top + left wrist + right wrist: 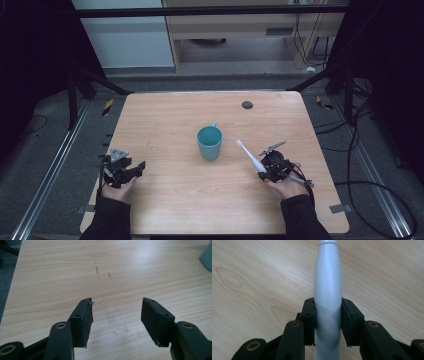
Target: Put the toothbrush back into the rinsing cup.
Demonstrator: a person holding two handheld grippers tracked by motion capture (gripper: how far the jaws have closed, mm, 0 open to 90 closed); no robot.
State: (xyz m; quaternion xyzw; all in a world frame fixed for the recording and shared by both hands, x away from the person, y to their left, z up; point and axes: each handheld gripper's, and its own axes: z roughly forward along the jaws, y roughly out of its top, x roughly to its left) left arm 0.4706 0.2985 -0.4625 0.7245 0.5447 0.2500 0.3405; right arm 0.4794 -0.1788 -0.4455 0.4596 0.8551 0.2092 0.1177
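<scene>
Pale wood with a fine straight grain makes up the rounded-corner surface [165,200], which stands on a grey carpeted floor between dark frame rails. From the high view, a teal cup [209,142] with a smooth round wall and a small handle at its 12 o'clock side stands near the middle. A small dark round disc [247,105] lies toward 1 o'clock from it, near the far edge. At 4 o'clock from the cup, the right claw [263,172] grips a white electric toothbrush [250,156], whose slim neck and brush head slant up toward 11 o'clock. At 8 o'clock from the cup, well apart, the left claw [140,167] hangs over bare wood with a grey three-cornered plate on top.

Along the left claw [116,312], two black blocky pads stand wide apart with nothing between them; faint dark scuffs mark the wood ahead.

Along the right claw [327,320], both pads press on the smooth, rounded, glossy handle of the toothbrush [327,290], which runs straight toward 12 o'clock.
</scene>
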